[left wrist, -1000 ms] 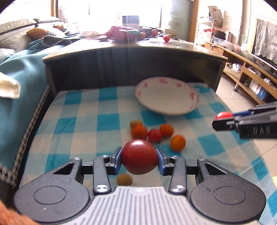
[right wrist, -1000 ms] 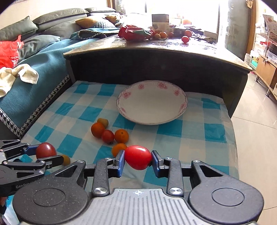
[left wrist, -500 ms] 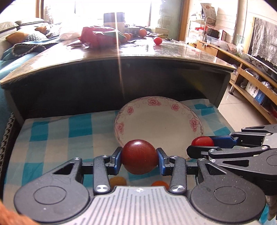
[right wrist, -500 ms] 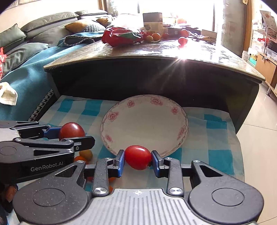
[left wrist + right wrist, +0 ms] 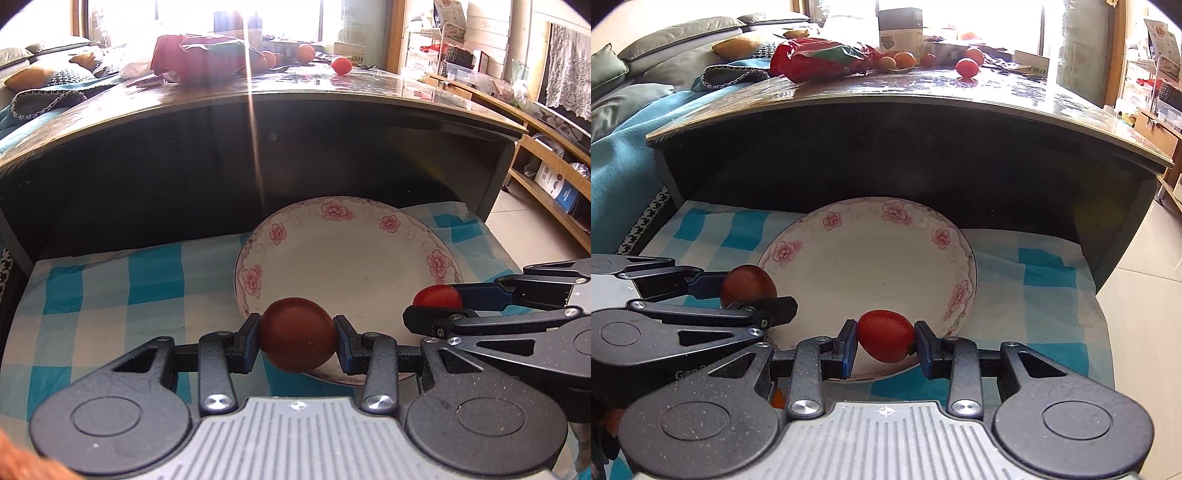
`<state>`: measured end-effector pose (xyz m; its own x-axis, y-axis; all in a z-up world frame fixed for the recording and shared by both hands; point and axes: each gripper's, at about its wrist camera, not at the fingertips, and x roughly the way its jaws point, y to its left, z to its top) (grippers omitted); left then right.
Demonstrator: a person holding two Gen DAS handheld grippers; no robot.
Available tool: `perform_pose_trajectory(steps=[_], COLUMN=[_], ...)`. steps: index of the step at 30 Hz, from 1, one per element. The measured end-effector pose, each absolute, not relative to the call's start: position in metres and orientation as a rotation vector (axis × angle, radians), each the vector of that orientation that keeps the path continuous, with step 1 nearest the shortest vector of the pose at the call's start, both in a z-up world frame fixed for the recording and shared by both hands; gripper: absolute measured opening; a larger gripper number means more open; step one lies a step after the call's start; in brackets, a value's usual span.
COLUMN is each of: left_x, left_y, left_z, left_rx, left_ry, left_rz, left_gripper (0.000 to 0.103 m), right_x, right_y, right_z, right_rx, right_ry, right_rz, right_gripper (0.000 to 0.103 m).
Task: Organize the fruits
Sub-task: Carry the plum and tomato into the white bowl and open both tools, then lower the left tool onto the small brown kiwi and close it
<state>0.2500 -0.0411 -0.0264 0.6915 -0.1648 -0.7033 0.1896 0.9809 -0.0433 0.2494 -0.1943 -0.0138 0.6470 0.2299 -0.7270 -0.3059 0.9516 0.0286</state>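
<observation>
Dark-red fruit (image 5: 297, 339) clamped, left claw (image 5: 297, 341) | right claw (image 5: 885, 341) clamps tomato (image 5: 885, 340) | plate (image 5: 369, 229) nearer

From my right wrist camera I take the plate (image 5: 871, 258) as the landmark. My right gripper (image 5: 885, 341) has its jaws closed on a bright red tomato (image 5: 884, 339), which hangs over the near rim of the plate. At the left rim of the plate I see the left gripper (image 5: 753, 295), clamped on a darker red tomato (image 5: 748, 284). The plate lies on a blue checked cloth (image 5: 1045, 269). Behind the plate stands a dark worktop (image 5: 923, 92) with a red bag (image 5: 823, 59) and more fruits (image 5: 967, 68).
</observation>
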Motion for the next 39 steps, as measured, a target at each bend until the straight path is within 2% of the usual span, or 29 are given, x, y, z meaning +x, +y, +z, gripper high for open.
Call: perform_pose_trajectory(steps=[12, 22, 39], left_x=[0.253, 0.241, 0.141], left_y=[-0.042, -0.037, 0.007], left_z=[-0.026, -0.005, 0.033], left_rx=[0.032, 0.053, 0.015], left_ry=[0.774, 0.734, 0.747], left_rz=[-0.194, -0.184, -0.174], left_gripper=[0.05, 0.053, 0.053], right_x=[0.254, 0.247, 0.174], right_y=[-0.197, -0.201, -0.186], right_z=[-0.013, -0.002, 0.038], right_rx=[-0.094, -0.071, -0.06], right_ry=[0.797, 0.763, 0.729], right_rz=[0.295, 0.282, 0.327], right_gripper=[0.032, 0.034, 0.036])
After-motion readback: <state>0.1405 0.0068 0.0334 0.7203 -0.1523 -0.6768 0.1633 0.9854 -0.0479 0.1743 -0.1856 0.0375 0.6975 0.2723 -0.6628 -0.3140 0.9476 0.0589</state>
